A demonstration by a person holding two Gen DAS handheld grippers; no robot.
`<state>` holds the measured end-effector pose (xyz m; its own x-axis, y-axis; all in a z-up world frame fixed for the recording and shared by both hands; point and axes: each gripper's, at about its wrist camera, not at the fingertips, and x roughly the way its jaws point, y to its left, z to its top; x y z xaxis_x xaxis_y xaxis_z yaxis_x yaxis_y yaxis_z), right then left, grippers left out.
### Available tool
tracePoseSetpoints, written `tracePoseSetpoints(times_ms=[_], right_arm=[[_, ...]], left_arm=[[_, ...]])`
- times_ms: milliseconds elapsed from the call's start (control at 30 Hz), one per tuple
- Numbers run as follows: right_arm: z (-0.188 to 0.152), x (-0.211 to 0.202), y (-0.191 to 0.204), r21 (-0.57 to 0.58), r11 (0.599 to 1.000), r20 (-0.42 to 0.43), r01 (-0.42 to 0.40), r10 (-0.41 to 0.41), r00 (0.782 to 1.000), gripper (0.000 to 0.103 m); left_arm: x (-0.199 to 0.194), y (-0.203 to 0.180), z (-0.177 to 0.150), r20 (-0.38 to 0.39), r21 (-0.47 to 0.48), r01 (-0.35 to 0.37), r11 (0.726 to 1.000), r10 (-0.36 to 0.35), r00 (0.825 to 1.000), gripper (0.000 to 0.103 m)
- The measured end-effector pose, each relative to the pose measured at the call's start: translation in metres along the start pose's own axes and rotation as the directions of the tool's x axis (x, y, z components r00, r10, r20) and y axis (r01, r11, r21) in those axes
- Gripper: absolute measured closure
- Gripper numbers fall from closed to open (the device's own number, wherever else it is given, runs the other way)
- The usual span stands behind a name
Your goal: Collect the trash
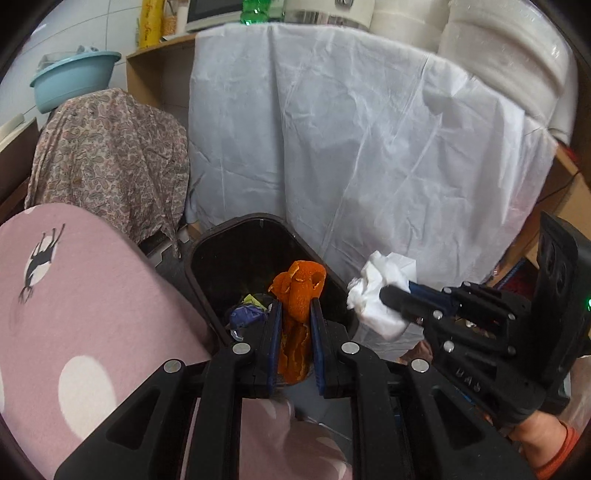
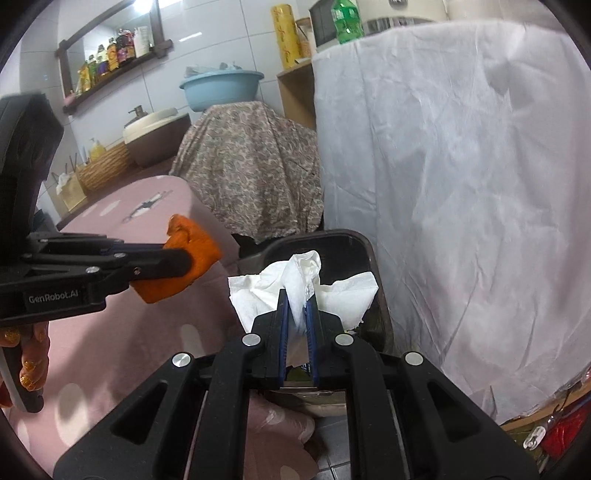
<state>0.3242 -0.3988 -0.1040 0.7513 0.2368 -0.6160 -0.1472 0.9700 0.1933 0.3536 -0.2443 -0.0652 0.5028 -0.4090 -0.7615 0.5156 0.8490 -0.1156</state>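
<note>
Two claws loaded over the bin (image 1: 207, 258).
Left claw (image 1: 295, 314) grips orange peel (image 1: 297, 291), right claw (image 2: 297, 308) grips tissue (image 2: 303, 280); neither dropped yet, some trash already inside.

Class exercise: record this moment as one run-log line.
left gripper: shut on orange peel | right gripper: shut on white tissue | both above open black bin | release: pending

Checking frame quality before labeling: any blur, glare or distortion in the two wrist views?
Left wrist view: strong fisheye bending and dark corners; the orange peel in the left gripper is sharp, but the paper rolls at top right look soft. Right wrist view: same distortion; glare on the wall tiles at top; the tissue in the right gripper is bright, folds still readable.
</note>
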Motion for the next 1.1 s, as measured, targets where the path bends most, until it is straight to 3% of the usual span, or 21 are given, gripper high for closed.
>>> tracePoseSetpoints(times_ms=[300, 500, 533, 633, 700, 767, 933, 1100], right_arm=[[-0.015, 0.069, -0.026, 0.079, 0.997, -0.091, -0.001, 0.008, 0.996, 0.093], [-0.013, 0.105, -0.038, 0.117, 0.993, -0.122, 0.01, 0.004, 0.992, 0.092], [-0.014, 0.107, -0.038, 0.117, 0.993, -0.126, 0.011, 0.004, 0.992, 0.092], [-0.013, 0.119, -0.041, 0.128, 0.992, -0.141, 0.02, -0.002, 0.99, 0.077], [-0.014, 0.123, -0.041, 0.131, 0.991, -0.14, 0.041, -0.022, 0.99, 0.048], [-0.014, 0.122, -0.04, 0.128, 0.991, -0.124, 0.05, -0.034, 0.992, 0.042], [-0.019, 0.12, -0.038, 0.125, 0.991, -0.137, 0.055, -0.037, 0.99, 0.035], [-0.024, 0.098, -0.032, 0.106, 0.992, -0.113, 0.073, -0.061, 0.992, 0.026]], left_arm=[[0.068, 0.005, 0.022, -0.128, -0.024, -0.064, 0.998, 0.06, 0.99, 0.088], [0.095, 0.009, 0.043, -0.192, -0.042, -0.057, 0.998, 0.048, 0.98, 0.086], [0.1, 0.01, 0.046, -0.204, -0.039, -0.061, 0.997, 0.051, 0.978, 0.082], [0.107, 0.012, 0.05, -0.216, -0.052, -0.072, 0.996, 0.06, 0.974, 0.07], [0.107, 0.012, 0.051, -0.216, -0.061, -0.08, 0.995, 0.066, 0.974, 0.059], [0.106, 0.013, 0.052, -0.206, -0.061, -0.086, 0.994, 0.072, 0.976, 0.046], [0.09, 0.016, 0.052, -0.172, -0.088, -0.077, 0.993, 0.061, 0.983, 0.032], [0.065, 0.016, 0.046, -0.115, -0.079, -0.072, 0.994, 0.063, 0.991, 0.025]])
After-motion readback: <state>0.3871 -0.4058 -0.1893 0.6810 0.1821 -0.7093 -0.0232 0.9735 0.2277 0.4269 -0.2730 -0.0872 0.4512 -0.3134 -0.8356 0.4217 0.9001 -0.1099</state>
